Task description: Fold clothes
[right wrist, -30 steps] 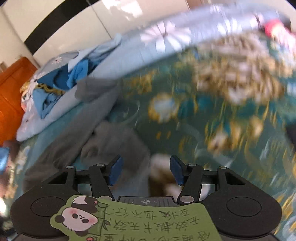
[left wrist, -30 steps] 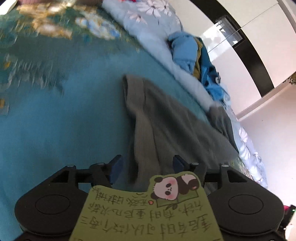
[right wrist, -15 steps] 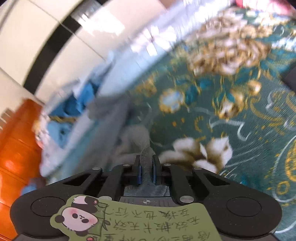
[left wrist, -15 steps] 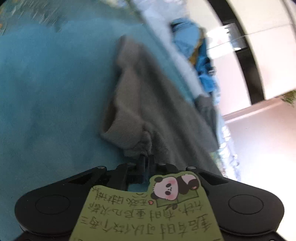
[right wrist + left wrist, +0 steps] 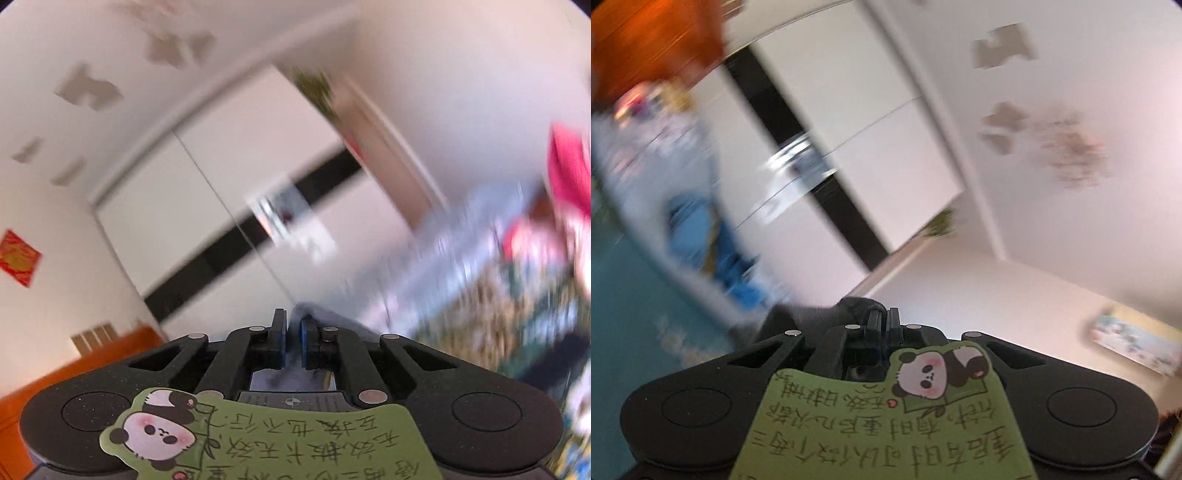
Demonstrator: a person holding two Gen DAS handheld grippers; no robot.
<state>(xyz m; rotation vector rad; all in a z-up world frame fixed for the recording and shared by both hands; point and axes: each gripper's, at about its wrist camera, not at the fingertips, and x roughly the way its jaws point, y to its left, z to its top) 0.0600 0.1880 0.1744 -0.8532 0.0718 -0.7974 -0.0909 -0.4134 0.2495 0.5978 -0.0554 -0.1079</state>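
Note:
The grey garment [image 5: 827,314] bunches dark around the tips of my left gripper [image 5: 884,318], which is shut on a pinch of it and raised toward the wall. In the right wrist view, my right gripper [image 5: 293,334] has a thin fold of the same grey garment [image 5: 325,315] between its blue pads. Its jaws are closing tight on the cloth. Both views are blurred and tilted up, so most of the garment hangs below, out of sight.
The teal bedspread [image 5: 624,295] shows at lower left, with a pile of blue clothes [image 5: 698,229] on a pale quilt beyond it. The patterned bedspread [image 5: 491,325] and something pink [image 5: 569,170] sit at right. A white wardrobe [image 5: 857,155] with a black band stands ahead.
Both grippers went from open over the flat grey garment to shut on its edge. They then swung up, so the views now show wall and wardrobe instead of the bed.

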